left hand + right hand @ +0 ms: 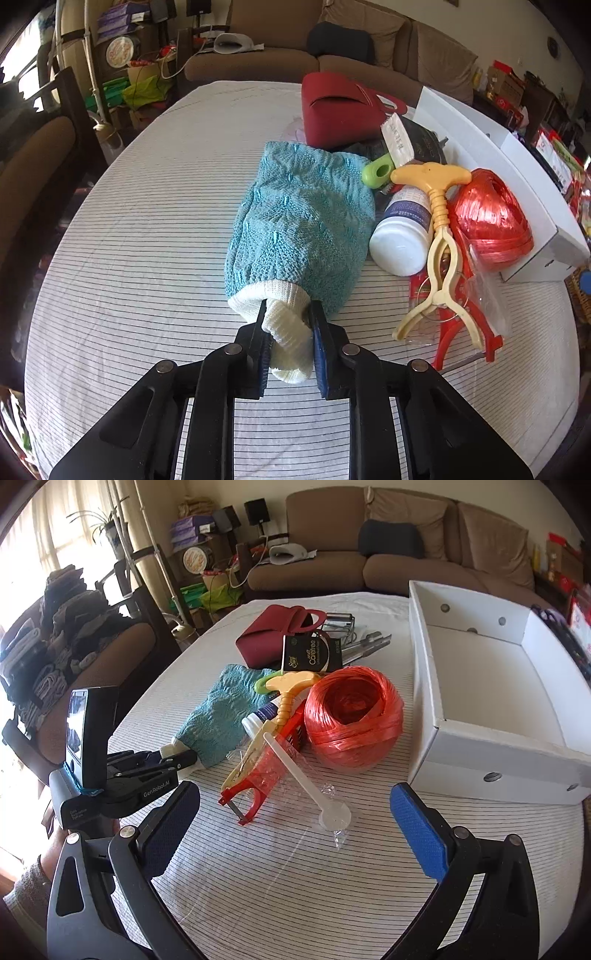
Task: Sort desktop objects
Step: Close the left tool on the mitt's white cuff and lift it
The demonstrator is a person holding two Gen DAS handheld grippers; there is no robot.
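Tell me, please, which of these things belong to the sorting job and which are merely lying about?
Job: teal knitted glove, cuff gripped in the left claw; red twine ball; white bottle; yellow clip; white box.
Lying about: brown sofa; folded clothes.

Black packet (pixel 309 652) behind red twine ball: "soft Carefree" in pale letters; small logo above it too small to read. Left gripper (pixel 173 757), seen from right wrist view: "GenRobot.AI" on arm, smaller white print on body below unreadable. White bottle (pixel 402 229): blue label, print illegible.
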